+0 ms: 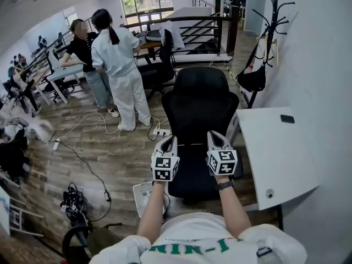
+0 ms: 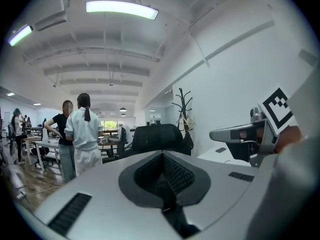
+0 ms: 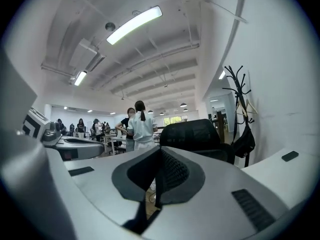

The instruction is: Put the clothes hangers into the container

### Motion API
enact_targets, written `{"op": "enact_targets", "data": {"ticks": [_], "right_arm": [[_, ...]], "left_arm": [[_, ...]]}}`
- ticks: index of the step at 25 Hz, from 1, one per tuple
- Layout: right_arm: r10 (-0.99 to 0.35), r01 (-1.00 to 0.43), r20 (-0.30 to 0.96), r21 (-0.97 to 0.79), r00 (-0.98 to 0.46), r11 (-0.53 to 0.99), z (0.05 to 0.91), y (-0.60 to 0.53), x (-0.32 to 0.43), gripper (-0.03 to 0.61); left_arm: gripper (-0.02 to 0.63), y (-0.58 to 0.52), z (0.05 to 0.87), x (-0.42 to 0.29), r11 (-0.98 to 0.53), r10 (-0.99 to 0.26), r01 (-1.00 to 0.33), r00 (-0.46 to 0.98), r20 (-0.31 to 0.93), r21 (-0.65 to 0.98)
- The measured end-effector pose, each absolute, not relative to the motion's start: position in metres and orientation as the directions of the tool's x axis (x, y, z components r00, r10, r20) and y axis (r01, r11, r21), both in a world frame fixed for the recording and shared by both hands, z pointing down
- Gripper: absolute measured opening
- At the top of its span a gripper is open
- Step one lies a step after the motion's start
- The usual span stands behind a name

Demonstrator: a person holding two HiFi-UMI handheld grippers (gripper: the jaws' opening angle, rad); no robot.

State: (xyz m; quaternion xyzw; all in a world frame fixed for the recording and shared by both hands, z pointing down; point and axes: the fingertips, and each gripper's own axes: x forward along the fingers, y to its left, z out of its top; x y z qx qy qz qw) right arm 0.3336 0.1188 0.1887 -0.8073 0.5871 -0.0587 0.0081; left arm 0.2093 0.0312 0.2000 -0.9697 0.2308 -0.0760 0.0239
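Hanger: on coat rack, above black bag | bin: floor, under left forearm | left gripper, right gripper: jaws closed, empty, side by side before chair | desk: right of chair

The left tool and right tool hang side by side in open air, a narrow gap between them. Directly beneath and ahead stands a black office chair, its backrest blocking a forward path. The white table has its left edge just beside the right tool; a wall closes the right. Left of the chair the floor lies open, crossed by cables, with 2 people standing well beyond.
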Motion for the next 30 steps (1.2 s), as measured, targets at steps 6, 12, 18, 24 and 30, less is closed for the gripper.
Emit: {"op": "enact_targets", "data": {"ticks": [6, 12, 18, 24, 30], "right_arm": [[-0.951, -0.949, 0.023, -0.065, 0.308, -0.309, 0.166, 0.140, 0.357, 0.014], [-0.956, -0.955, 0.030, -0.049, 0.293, -0.294, 0.168, 0.151, 0.361, 0.014], [-0.962, -0.961, 0.038, -0.057, 0.270, -0.271, 0.179, 0.158, 0.375, 0.014], [-0.960, -0.957, 0.048, -0.076, 0.277, -0.280, 0.186, 0.174, 0.397, 0.014], [-0.967, -0.965, 0.045, -0.074, 0.250, -0.253, 0.194, 0.178, 0.427, 0.014]], "left_arm": [[0.011, 0.047, 0.176, 0.233, -0.885, -0.464, -0.459, 0.883, 0.066, -0.082], [0.011, 0.060, 0.167, 0.241, -0.878, -0.478, -0.476, 0.878, 0.025, -0.054], [0.011, 0.075, 0.172, 0.260, -0.879, -0.476, -0.476, 0.879, 0.008, -0.035], [0.011, 0.086, 0.186, 0.273, -0.877, -0.481, -0.481, 0.876, 0.037, -0.022], [0.011, 0.084, 0.192, 0.295, -0.869, -0.494, -0.493, 0.869, 0.020, -0.023]]}}
